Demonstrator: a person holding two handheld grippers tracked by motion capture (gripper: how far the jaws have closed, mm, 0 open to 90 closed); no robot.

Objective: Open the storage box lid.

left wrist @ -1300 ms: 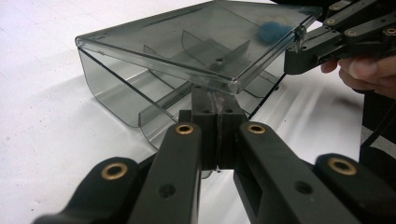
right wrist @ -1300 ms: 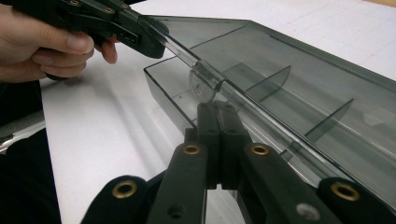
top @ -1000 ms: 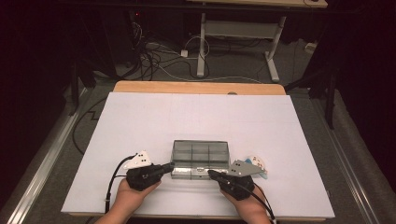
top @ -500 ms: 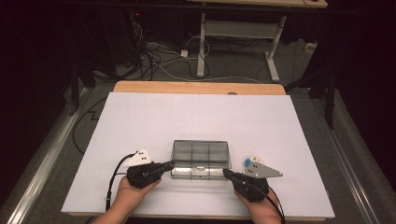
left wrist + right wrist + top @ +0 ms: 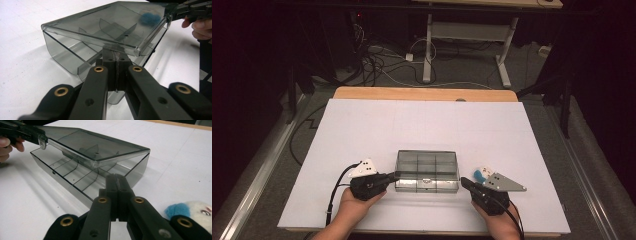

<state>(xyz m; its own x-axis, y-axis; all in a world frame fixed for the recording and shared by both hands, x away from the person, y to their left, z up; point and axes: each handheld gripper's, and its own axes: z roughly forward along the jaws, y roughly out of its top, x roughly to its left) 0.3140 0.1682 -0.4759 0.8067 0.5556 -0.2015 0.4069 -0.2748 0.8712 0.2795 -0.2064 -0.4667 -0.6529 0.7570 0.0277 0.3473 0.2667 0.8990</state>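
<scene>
Box [image 5: 427, 171], smoky clear plastic with inner dividers, sits on the white table sheet [image 5: 427, 125] near the person's edge, roughly centred between the two hands. Lid [image 5: 107, 25] is lifted at the front and tilts up over the tray, hinged side at the far edge; gap between lid and tray is plain in both gripper views. Compartments look empty as far as the tinted walls let me see.

Left gripper [image 5: 393, 176] is at the box's front left corner, its jaws pressed together; in the left gripper view the tips [image 5: 116, 53] meet just under the lid's front lip, apparently touching it, though whether they pinch anything I cannot tell. Left hand [image 5: 357, 200] wraps the handle.

Right gripper [image 5: 465, 182] is just beside the box's front right corner, jaws clenched flat against each other with nothing between them [image 5: 116, 181], tips near the tray wall. Right hand [image 5: 499, 220] holds it.

Small blue and white plush toy [image 5: 192, 211] lies on the sheet just right of the right gripper, apart from the box.
</scene>
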